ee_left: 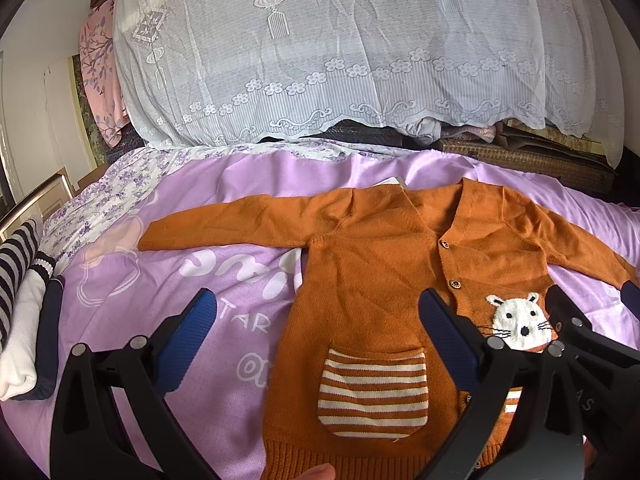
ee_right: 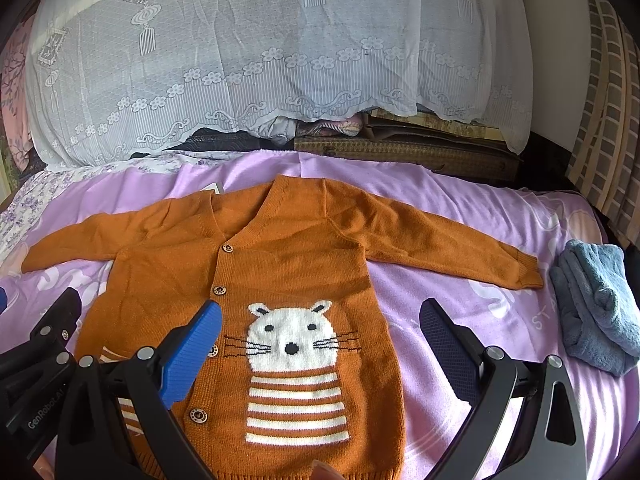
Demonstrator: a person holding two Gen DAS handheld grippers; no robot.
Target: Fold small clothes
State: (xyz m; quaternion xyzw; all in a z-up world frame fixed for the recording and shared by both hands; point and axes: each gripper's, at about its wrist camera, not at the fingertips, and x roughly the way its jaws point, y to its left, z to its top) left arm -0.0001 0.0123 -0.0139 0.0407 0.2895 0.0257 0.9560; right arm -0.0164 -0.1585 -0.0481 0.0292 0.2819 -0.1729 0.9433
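Observation:
An orange knitted child's cardigan (ee_left: 360, 280) (ee_right: 280, 248) lies flat and face up on the purple sheet (ee_left: 180, 280) (ee_right: 460, 320), both sleeves stretched out sideways. It has wooden buttons, a white mouse face (ee_right: 292, 336) and a striped pocket (ee_left: 372, 392). My left gripper (ee_left: 316, 320) hovers open above the cardigan's left half near the hem, holding nothing. My right gripper (ee_right: 320, 332) is open too, over the mouse face side. The right gripper also shows at the right edge of the left wrist view (ee_left: 580, 340).
A striped and white folded pile (ee_left: 24, 308) lies at the sheet's left edge. A folded grey-blue garment (ee_right: 596, 308) lies at the right. A lace-covered heap (ee_left: 340, 48) and woven cases (ee_right: 400, 148) stand behind the bed. A fingertip (ee_left: 316, 472) shows at the bottom.

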